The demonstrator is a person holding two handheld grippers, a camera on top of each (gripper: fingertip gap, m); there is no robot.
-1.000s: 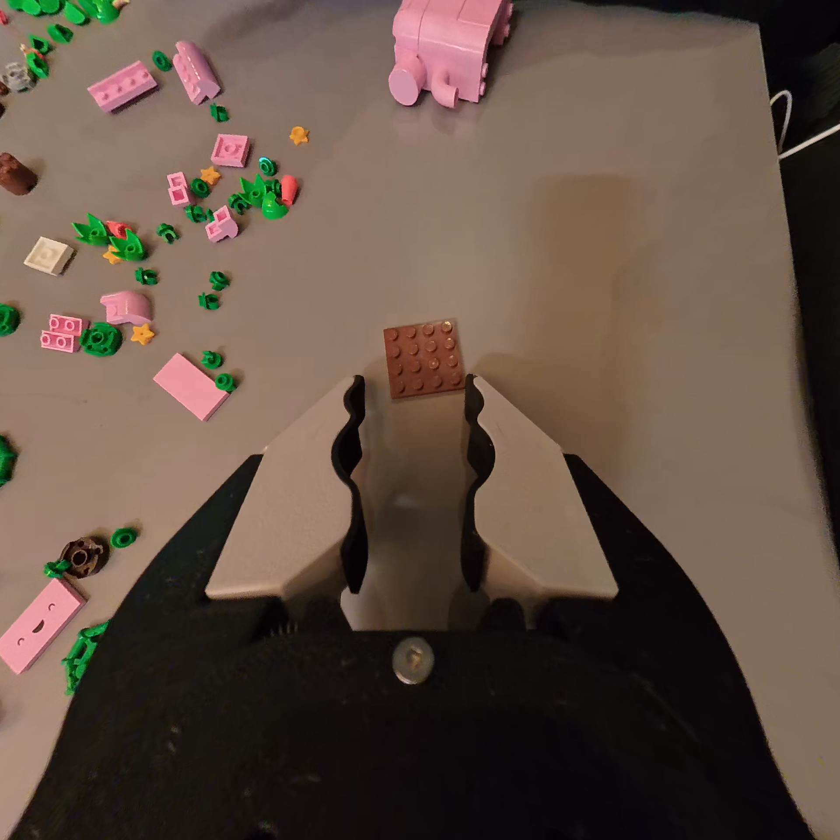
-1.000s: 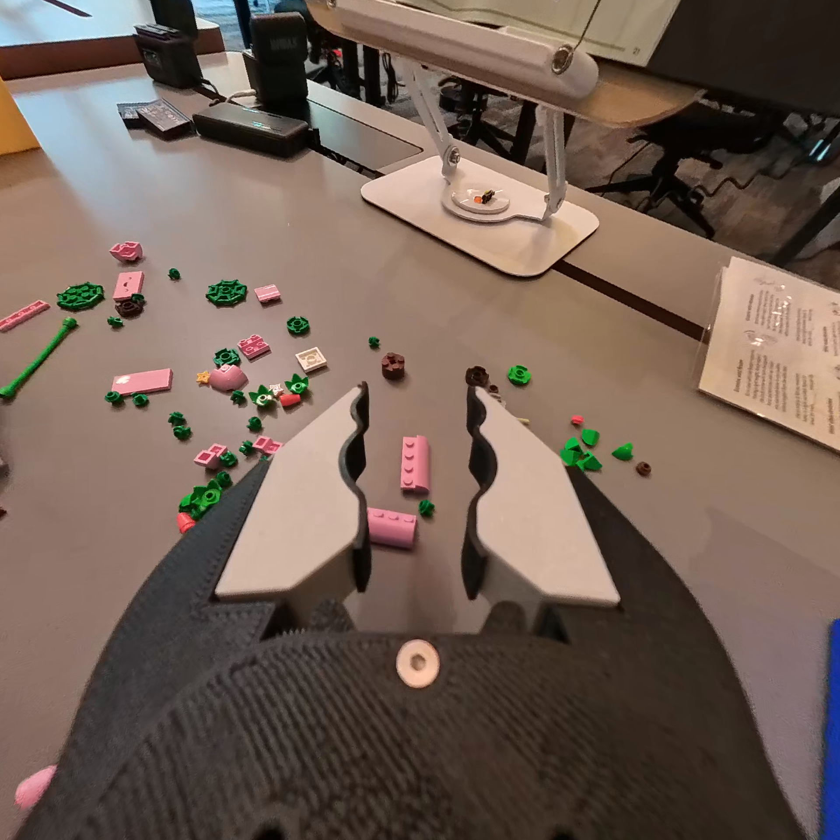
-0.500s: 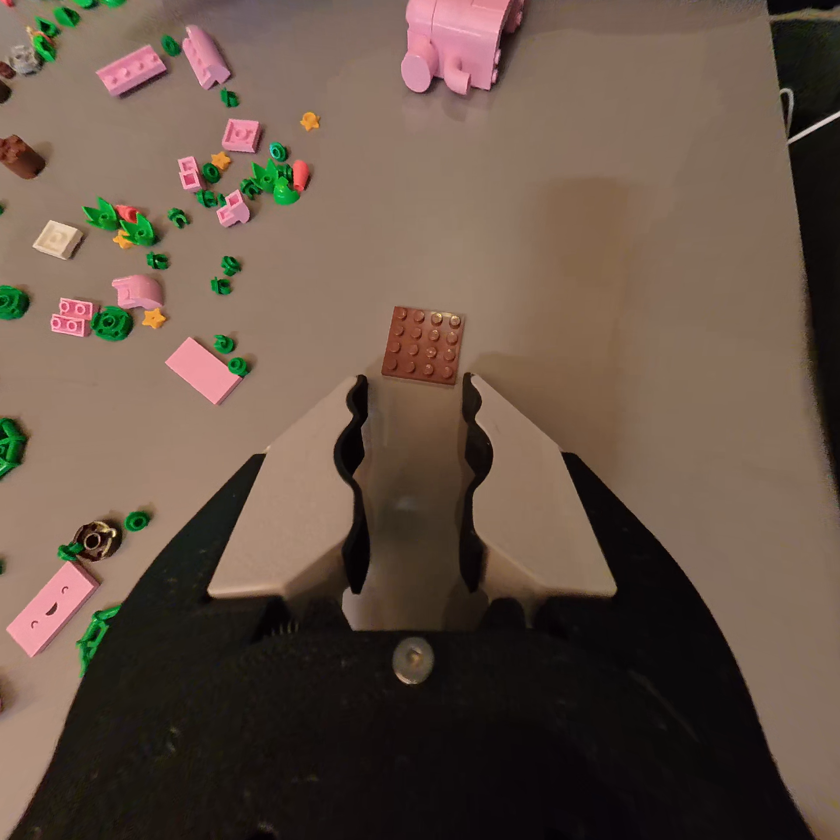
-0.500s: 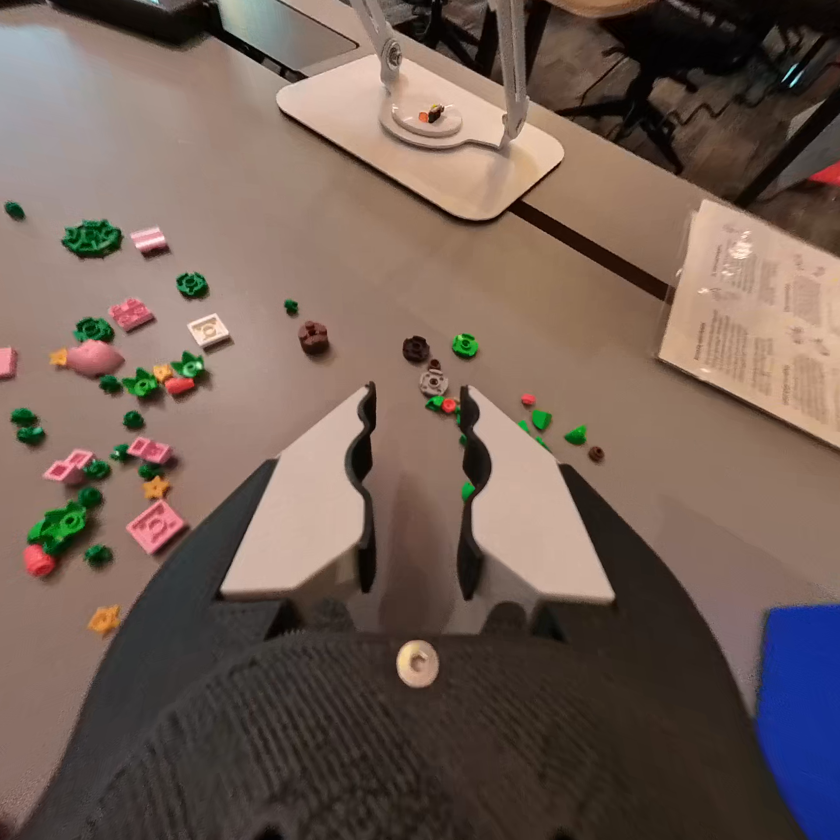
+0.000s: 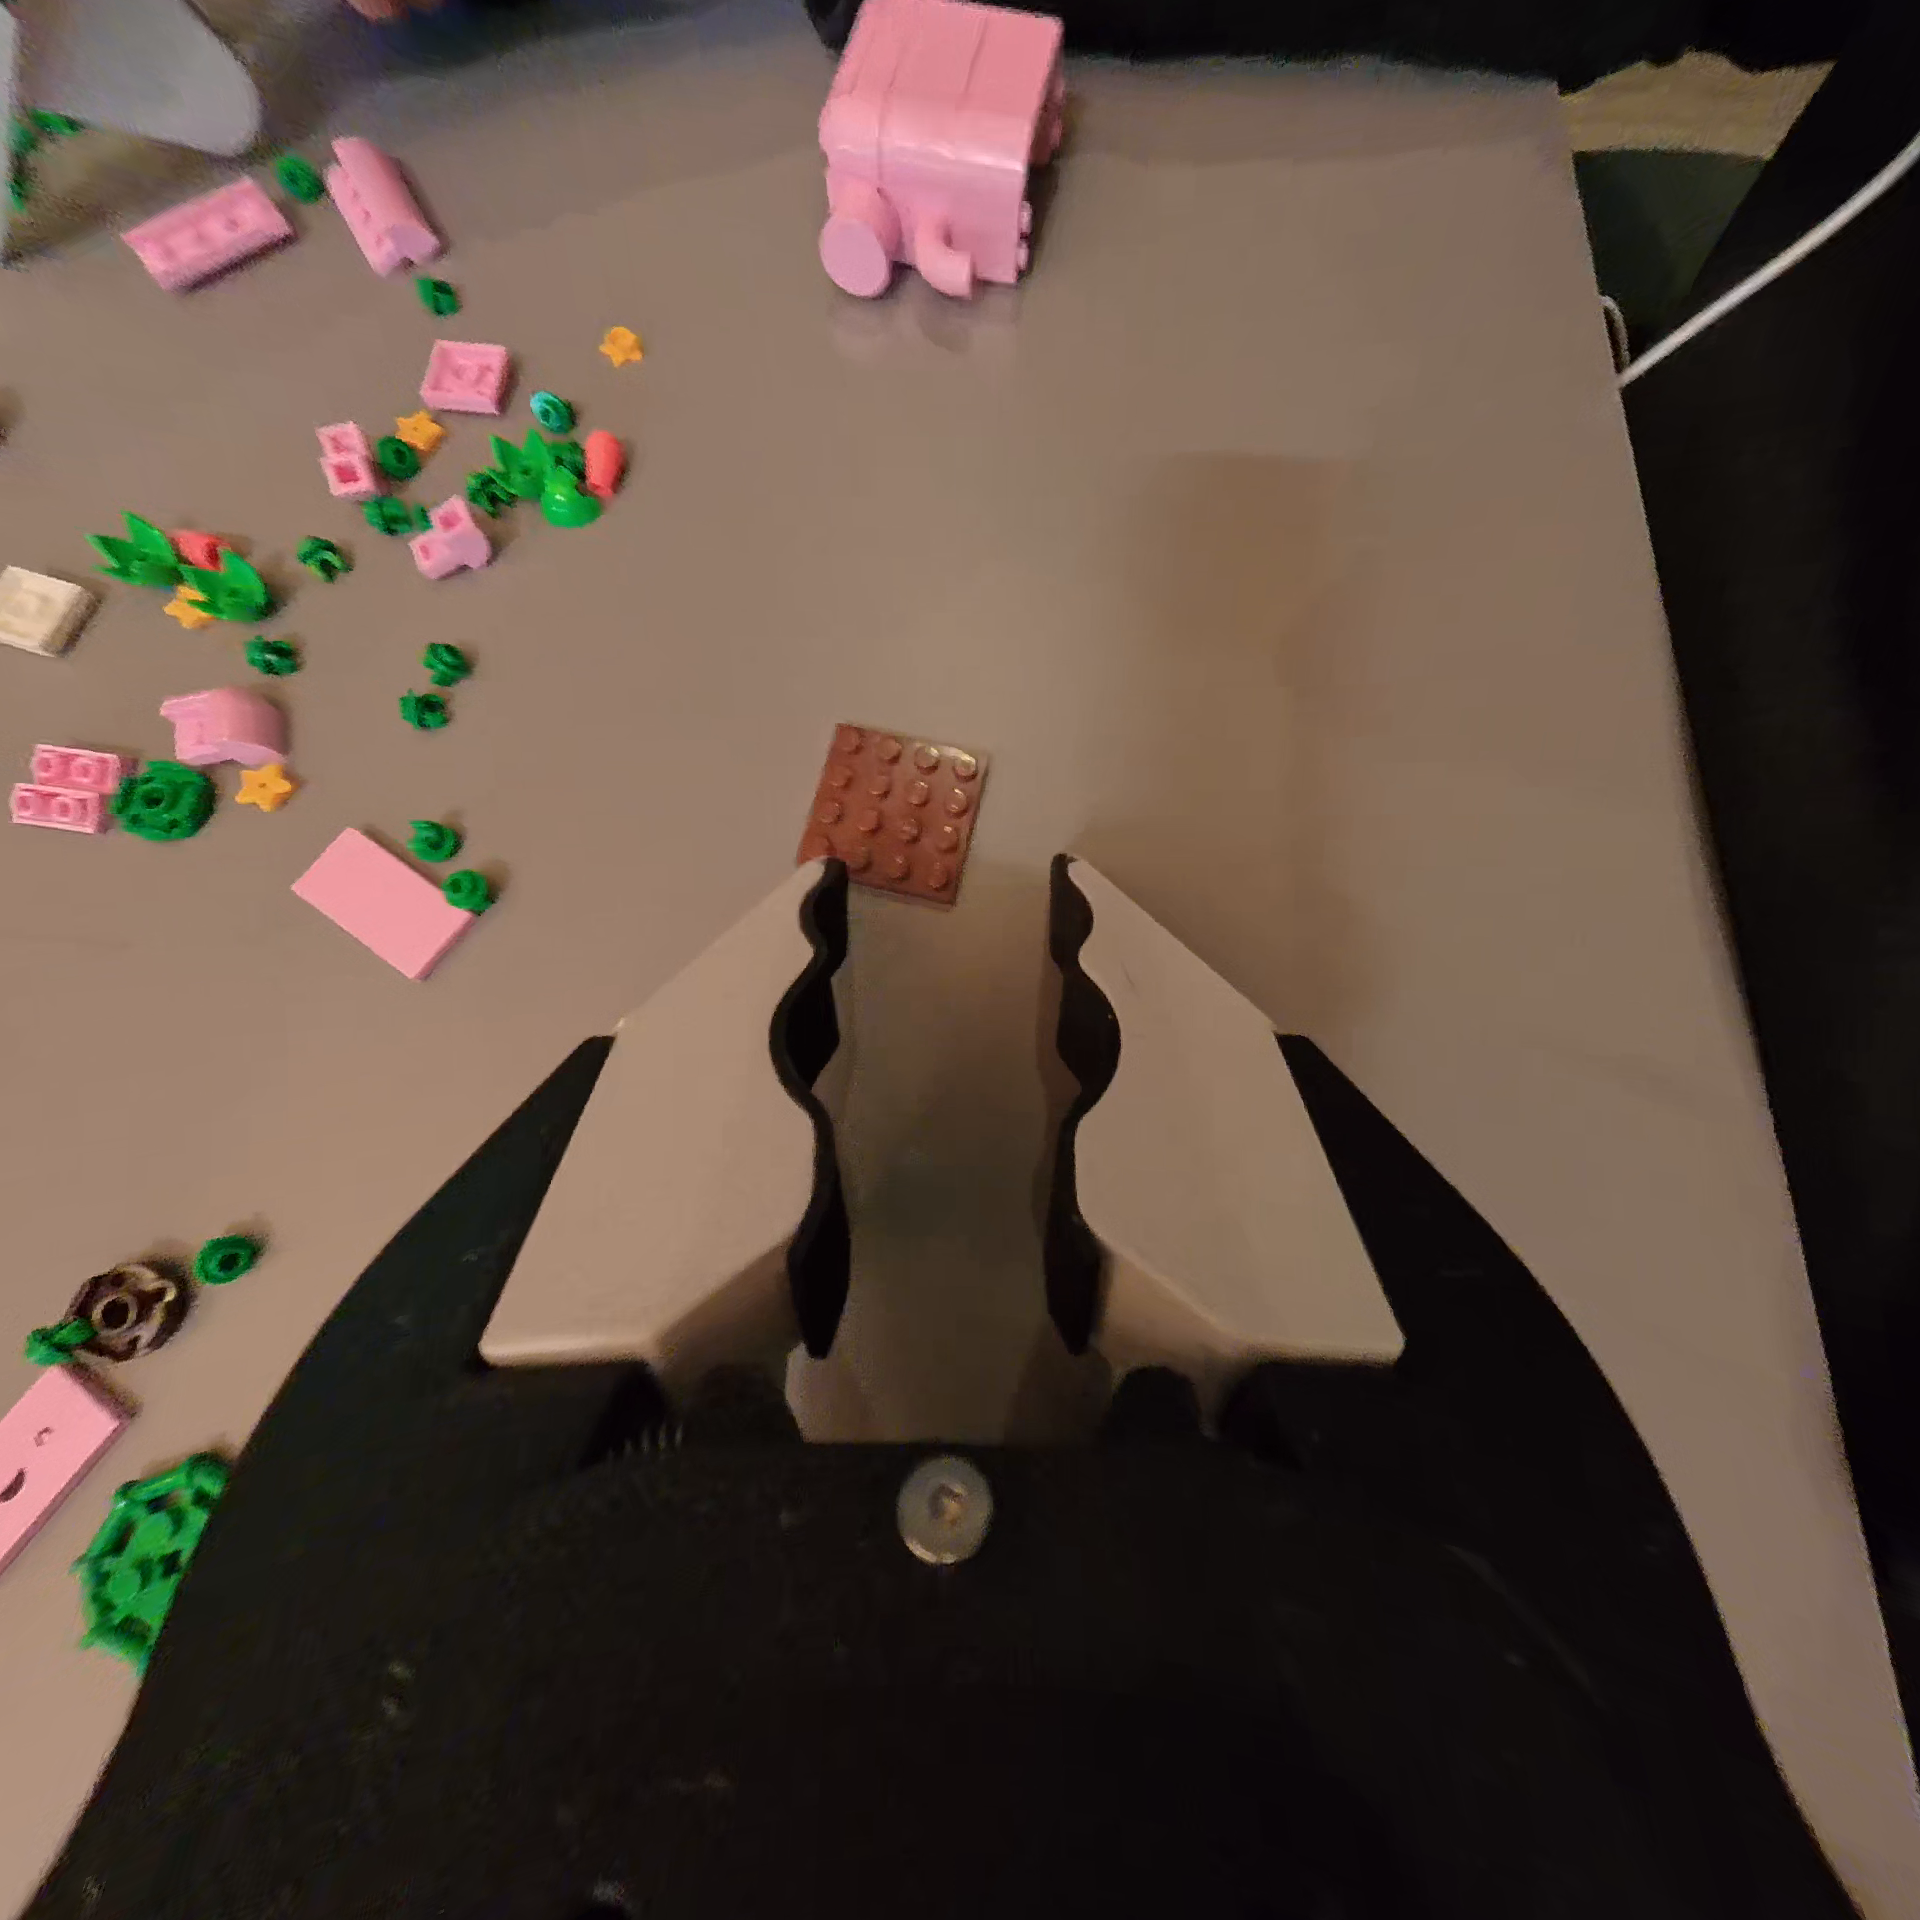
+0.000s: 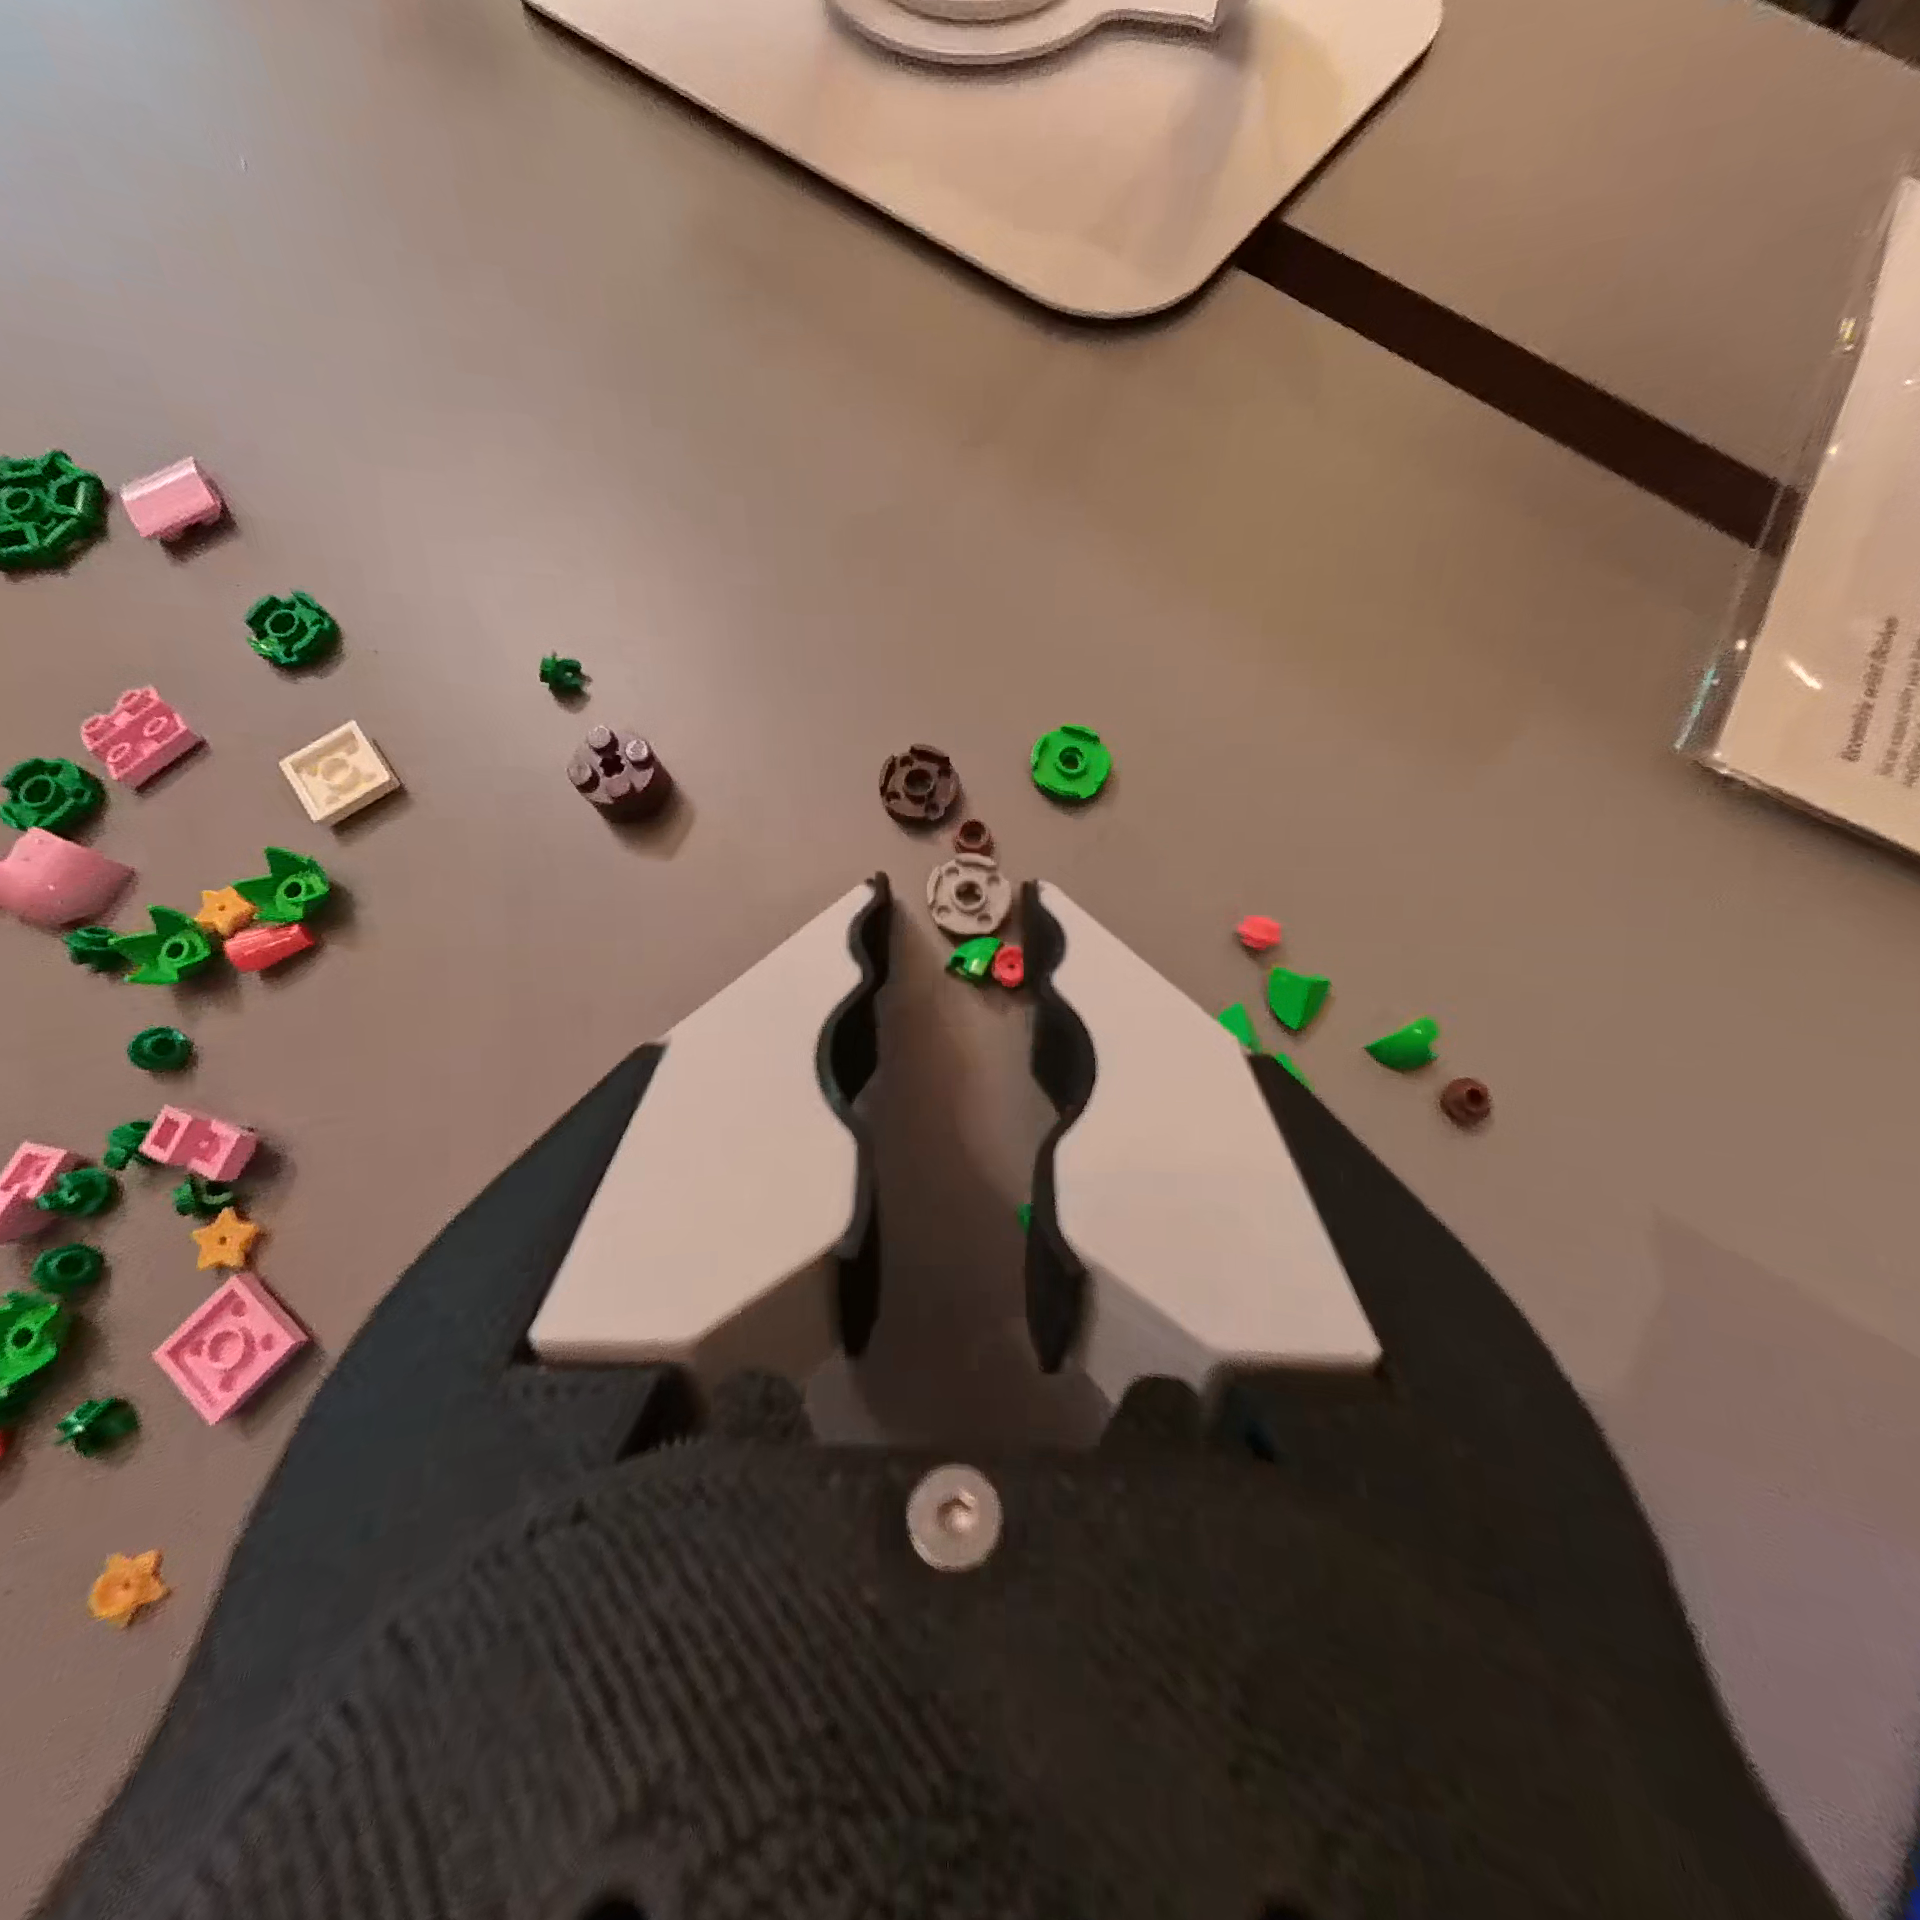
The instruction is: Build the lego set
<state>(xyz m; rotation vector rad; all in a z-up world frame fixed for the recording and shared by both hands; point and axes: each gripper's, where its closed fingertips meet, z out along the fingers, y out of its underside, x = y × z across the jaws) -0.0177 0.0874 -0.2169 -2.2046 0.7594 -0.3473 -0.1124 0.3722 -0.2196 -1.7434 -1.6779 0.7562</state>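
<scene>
Lego pieces lie scattered on the grey table point(image 5: 1195, 540). Left wrist view: left gripper point(image 5: 940, 873) open moderately, holding nothing, tips right at the near edge of a flat brown plate point(image 5: 896, 812), left tip touching or overlapping its corner. Plate looks thin, rigid, light, slick plastic lying flat; judged best taken by opposite side edges, likely to skid if pushed. Pink built block point(image 5: 935, 156) stands far ahead; pink flat tile point(image 5: 379, 902) and small green bits off left. No readable writing here. Right wrist view: right gripper point(image 6: 951, 896) open a narrower gap, empty, tips flanking a small grey round plate point(image 6: 968, 894), with a dark brown round plate point(image 6: 918, 784) and green round plate point(image 6: 1071, 762) just beyond. Tiny, hard, light; grip across the rim. Printed sheet in clear sleeve point(image 6: 1860, 582) at right bears text; white base plate point(image 6: 1091, 156) far ahead, no brand visible.
</scene>
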